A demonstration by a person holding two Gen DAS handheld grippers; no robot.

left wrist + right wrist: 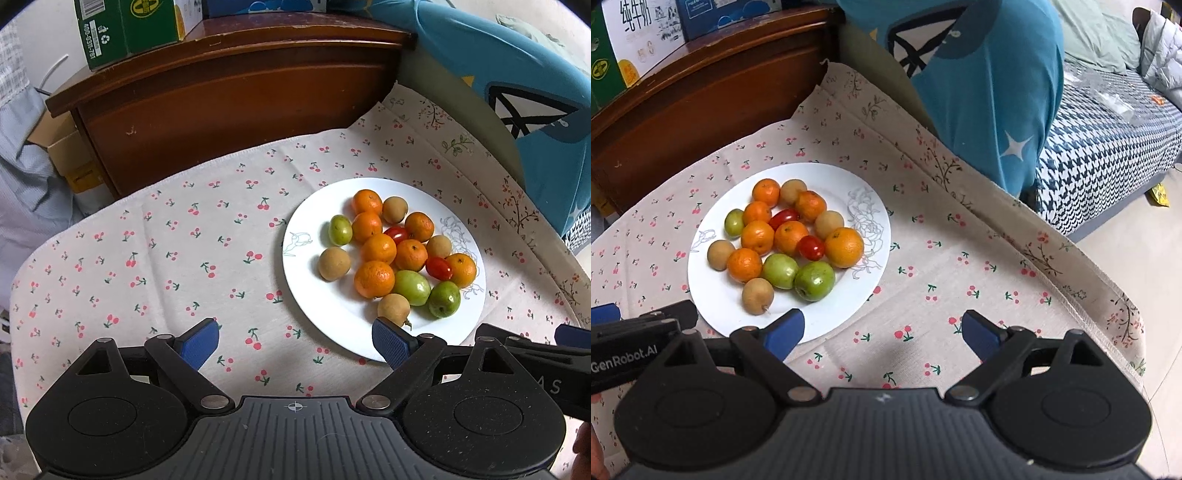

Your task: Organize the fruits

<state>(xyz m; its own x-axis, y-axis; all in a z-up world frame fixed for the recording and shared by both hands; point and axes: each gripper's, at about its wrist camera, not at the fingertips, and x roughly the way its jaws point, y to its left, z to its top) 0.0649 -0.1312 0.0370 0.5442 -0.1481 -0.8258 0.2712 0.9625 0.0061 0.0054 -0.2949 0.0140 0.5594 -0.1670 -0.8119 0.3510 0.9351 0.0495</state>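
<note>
the left gripper (295, 343) has its blue-padded fingers (201, 345) spread wide with nothing between them, hanging low over the cherry-print tablecloth (166, 240); its right-hand finger overlaps the near rim of the white plate (303, 218). the right gripper (882, 332) is likewise spread and empty, its left finger (786, 330) over the plate's near edge and the other over bare cloth. the two grippers sit side by side, each just showing at the edge of the other's view.

all the fruit in view lies on that one plate, in a loose mixed cluster: several mandarins (373, 278), green jujube-like fruits (412, 287), two cherry tomatoes (439, 267) and brownish longan-like fruits (334, 263). the kinds are jumbled together, touching one another, not grouped by sort. no fruit lies on the cloth, and no second dish or bowl shows in either view.

as a judgement, this fits two stages: fruit gathered onto the plate, which would mean the organizing is done, or a mixed pile waiting to be sorted by kind. the pictures do not settle which.

beyond the table stand a dark wooden cabinet (229, 99) with cartons on top and a blue garment (990, 92) draped at the far side.
</note>
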